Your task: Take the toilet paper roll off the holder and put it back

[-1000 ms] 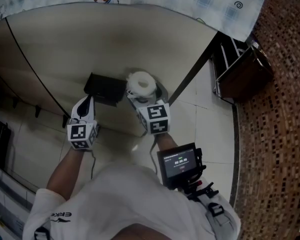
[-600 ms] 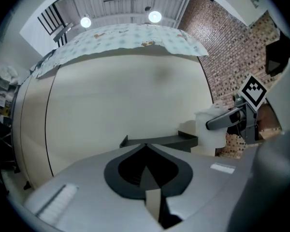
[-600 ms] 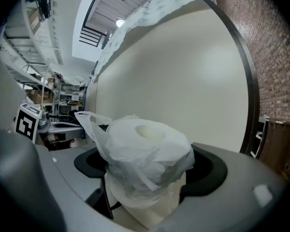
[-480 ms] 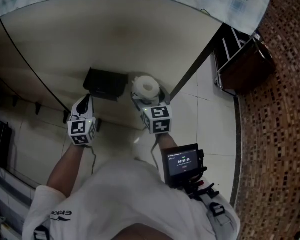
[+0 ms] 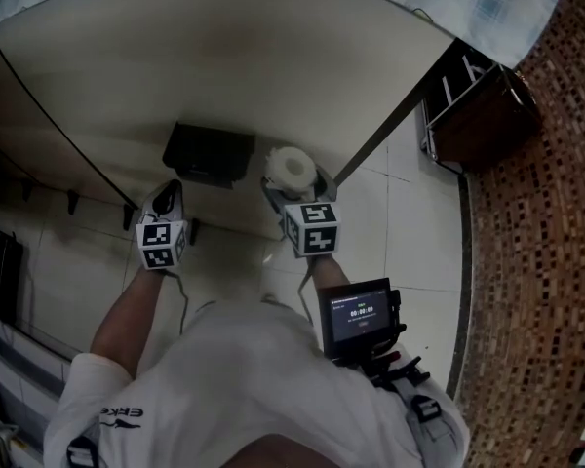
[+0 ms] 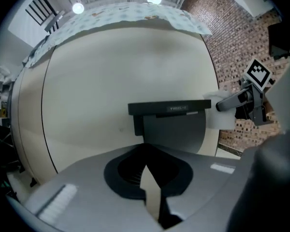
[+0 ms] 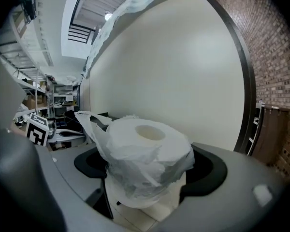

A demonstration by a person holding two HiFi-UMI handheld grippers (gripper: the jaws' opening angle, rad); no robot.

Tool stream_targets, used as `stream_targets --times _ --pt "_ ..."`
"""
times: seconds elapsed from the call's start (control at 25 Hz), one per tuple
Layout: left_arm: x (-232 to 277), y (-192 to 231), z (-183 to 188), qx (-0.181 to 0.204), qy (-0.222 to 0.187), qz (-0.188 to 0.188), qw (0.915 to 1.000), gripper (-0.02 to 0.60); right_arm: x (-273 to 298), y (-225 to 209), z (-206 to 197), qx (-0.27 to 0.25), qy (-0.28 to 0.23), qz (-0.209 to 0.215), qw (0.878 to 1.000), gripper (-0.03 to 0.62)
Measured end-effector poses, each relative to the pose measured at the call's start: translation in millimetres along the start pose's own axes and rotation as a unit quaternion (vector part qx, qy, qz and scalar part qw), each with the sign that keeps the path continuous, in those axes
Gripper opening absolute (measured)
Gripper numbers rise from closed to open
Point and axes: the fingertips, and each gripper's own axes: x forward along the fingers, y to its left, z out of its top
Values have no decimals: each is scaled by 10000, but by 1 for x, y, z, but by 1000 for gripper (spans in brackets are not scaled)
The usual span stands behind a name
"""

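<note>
While the white toilet paper roll, loose sheet crumpled over it, sits clamped in the right hand-held gripper just beside the black wall holder, only the left gripper view shows the left hand-held gripper clenched empty, facing that holder.

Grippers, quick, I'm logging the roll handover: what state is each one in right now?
Left gripper: closed, holding nothing.
Right gripper: closed on the toilet paper roll.
</note>
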Motion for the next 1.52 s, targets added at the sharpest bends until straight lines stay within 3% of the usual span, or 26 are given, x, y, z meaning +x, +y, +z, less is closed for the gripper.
stream_targets --times 0.32,0.52,0.68,1.2,1.52 --pt "17 -7 -34 357 523 -519 9966 13 3 -7 -25 217 234 -85 9995 468" --pt "31 -16 -55 490 805 -1009 9904 144 2 -7 -32 265 314 -94 9991 468" --pt "38 -22 -56 630 896 -1241 9862 205 1 -9 -35 278 340 -98 9990 468" --pt "40 -36 -39 910 732 -1547 9810 201 3 -16 -39 483 319 -93 9983 468" --pt "18 -38 -39 938 866 -1709 9770 192 7 -18 -43 1412 -43 82 9899 468"
